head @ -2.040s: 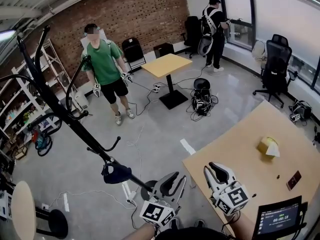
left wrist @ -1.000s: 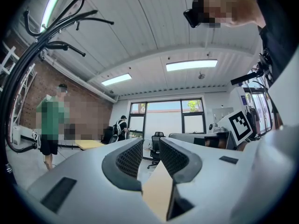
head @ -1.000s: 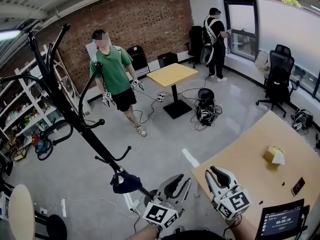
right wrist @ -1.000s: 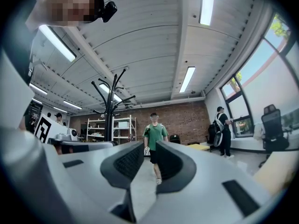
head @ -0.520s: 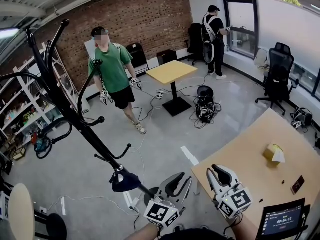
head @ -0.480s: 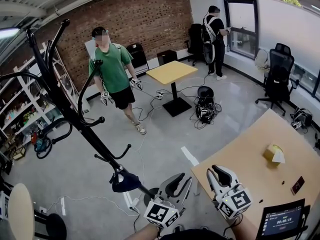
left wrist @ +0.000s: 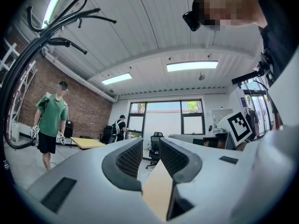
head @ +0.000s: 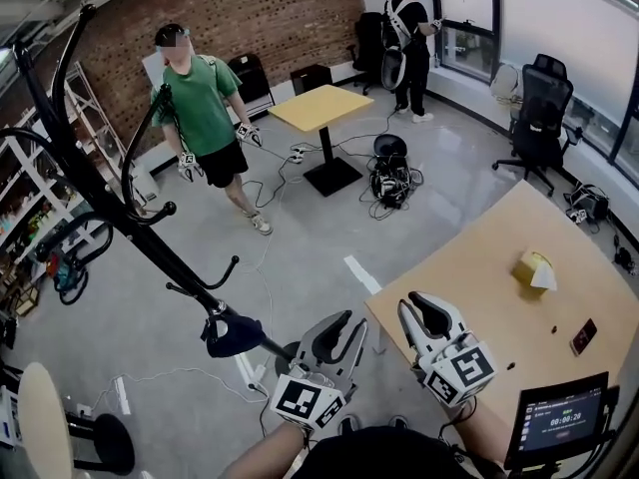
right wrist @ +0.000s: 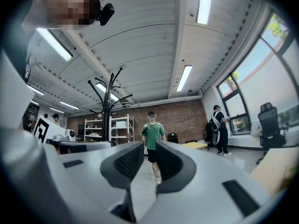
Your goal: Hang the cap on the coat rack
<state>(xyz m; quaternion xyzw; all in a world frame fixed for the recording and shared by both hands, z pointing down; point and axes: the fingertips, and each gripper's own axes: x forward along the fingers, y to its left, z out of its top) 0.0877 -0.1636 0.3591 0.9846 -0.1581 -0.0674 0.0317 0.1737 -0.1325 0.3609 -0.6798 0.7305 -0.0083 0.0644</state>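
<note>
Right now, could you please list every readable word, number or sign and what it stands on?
"00:00:20", it seems, on the small screen.
Square markers on left tongs and right tongs: patterns, no letters.
The dark card on the table: too small to read.

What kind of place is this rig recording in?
Probably an office-style lab or workspace: red brick wall, black swivel office chairs, light wooden tables, tangled black cables on the grey floor.

The left claw [head: 344,329] partly hides the coat rack [head: 100,176] foot.
</note>
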